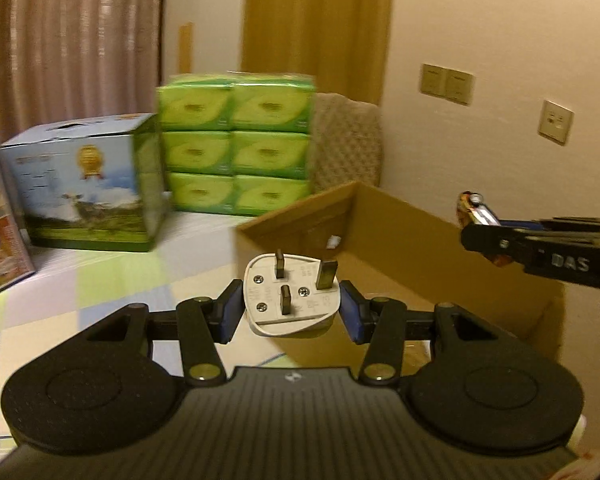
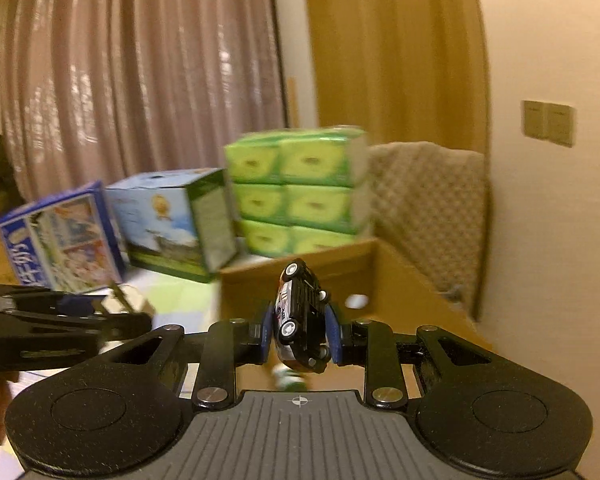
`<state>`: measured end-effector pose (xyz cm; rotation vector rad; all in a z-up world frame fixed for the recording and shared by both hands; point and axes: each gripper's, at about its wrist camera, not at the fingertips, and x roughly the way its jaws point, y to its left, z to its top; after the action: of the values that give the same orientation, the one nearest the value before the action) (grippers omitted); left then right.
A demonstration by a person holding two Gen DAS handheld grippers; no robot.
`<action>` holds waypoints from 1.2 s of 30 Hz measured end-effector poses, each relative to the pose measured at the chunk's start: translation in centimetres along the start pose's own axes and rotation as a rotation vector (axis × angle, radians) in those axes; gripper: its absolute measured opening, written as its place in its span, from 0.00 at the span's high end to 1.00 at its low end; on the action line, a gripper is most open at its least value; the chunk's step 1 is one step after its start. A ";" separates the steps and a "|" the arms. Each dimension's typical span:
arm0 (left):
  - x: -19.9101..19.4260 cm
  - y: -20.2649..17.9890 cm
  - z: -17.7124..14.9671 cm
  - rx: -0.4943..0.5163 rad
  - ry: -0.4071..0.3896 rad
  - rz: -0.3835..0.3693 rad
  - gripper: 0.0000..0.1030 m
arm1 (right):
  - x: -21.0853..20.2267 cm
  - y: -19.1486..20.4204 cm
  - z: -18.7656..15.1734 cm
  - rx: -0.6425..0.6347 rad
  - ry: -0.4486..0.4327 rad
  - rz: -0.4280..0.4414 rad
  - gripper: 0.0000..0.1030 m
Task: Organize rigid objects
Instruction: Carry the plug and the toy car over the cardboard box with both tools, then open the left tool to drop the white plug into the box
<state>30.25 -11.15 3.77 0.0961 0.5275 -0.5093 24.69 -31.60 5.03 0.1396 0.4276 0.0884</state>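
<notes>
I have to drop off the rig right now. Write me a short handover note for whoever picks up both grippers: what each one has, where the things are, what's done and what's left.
Left gripper: shut on the white three-pin plug, pins facing up and away from the camera.
Right gripper: shut on the black toy car, held on its side, wheels showing.
The open cardboard box sits just ahead of both grippers on the checked cloth; both loads are in the air near its rim.
Done: both items picked up.
Left: neither is in the box yet; likely carry each over the opening and release. Something small and white shows inside; too blurred to name.
</notes>
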 end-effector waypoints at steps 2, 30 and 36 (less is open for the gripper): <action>0.7 -1.5 0.6 0.023 0.006 -0.017 0.56 | 0.1 -1.8 0.3 0.015 0.029 -0.009 0.76; 14.5 -5.6 4.4 0.085 0.243 -0.059 0.56 | 7.4 -10.0 -0.5 0.122 0.282 0.001 0.76; 15.5 -6.2 4.2 0.086 0.271 -0.085 0.56 | 7.4 -10.6 -0.9 0.146 0.282 -0.003 0.76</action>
<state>40.66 -24.23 -0.12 0.2274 0.7774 -0.6058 31.59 -41.13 -0.41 0.2716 0.7161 0.0742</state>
